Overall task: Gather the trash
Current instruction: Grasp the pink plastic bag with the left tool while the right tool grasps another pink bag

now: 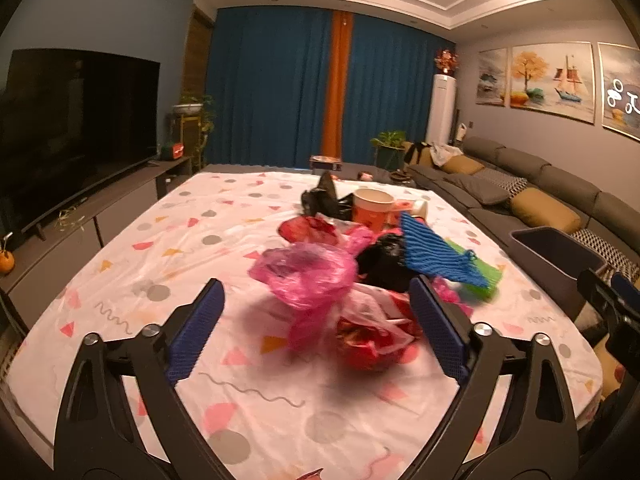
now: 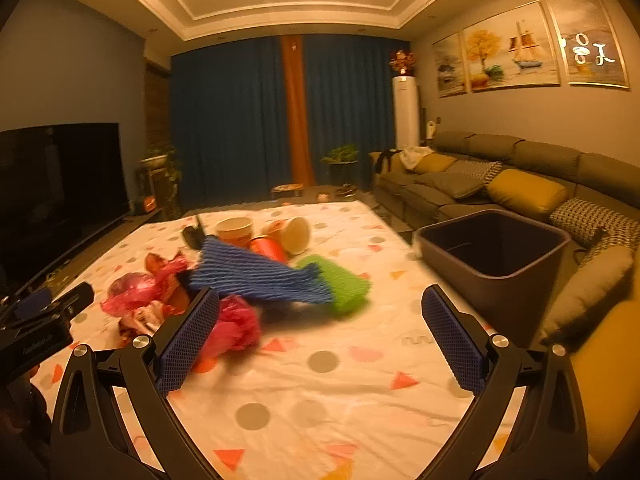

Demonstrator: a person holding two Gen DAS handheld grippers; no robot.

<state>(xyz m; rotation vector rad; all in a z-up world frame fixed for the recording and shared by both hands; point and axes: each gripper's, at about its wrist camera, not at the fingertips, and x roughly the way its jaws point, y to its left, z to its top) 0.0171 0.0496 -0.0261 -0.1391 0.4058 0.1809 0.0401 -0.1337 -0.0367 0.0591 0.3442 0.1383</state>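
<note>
A pile of trash lies on the patterned tablecloth (image 1: 120, 240): a pink plastic bag (image 1: 308, 272), a red wrapper (image 1: 368, 340), a black bag (image 1: 384, 260), blue foam netting (image 1: 436, 256), green foam netting (image 2: 340, 284) and paper cups (image 1: 372, 204). My left gripper (image 1: 316, 292) is open, its jaws wide on either side of the pink bag and red wrapper. My right gripper (image 2: 320, 300) is open and empty, above the cloth just right of the pile, with the blue netting (image 2: 256, 276) ahead. A dark bin (image 2: 496, 256) stands at the table's right edge.
A grey sofa (image 2: 500, 184) with yellow cushions runs along the right wall behind the bin. A TV (image 1: 72, 120) on a low cabinet is at the left. Blue curtains and potted plants are at the back. The bin also shows in the left wrist view (image 1: 556, 256).
</note>
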